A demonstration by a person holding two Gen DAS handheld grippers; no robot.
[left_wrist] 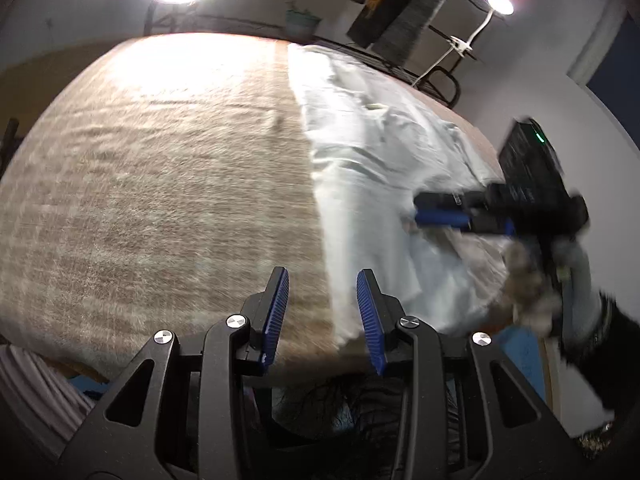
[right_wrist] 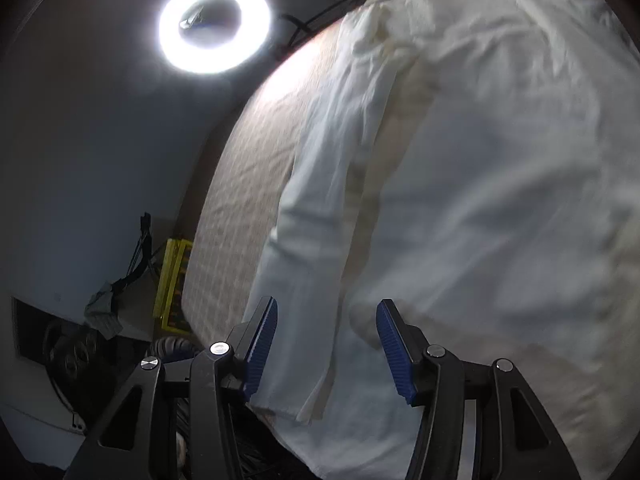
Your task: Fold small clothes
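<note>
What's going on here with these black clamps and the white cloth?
A person is folding a white garment laid out on a table covered with a tan cloth, using a hand-held gripper in each hand. Right now neither grips anything. The left hand-held gripper is open over the garment's near edge. The right hand-held gripper is also open, just above the garment, with a folded strip lying below its blue pads.

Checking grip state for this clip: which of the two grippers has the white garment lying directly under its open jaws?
The right gripper: white garment fills the gap between its jaws. The left gripper hangs mostly over bare brown table cover.
</note>
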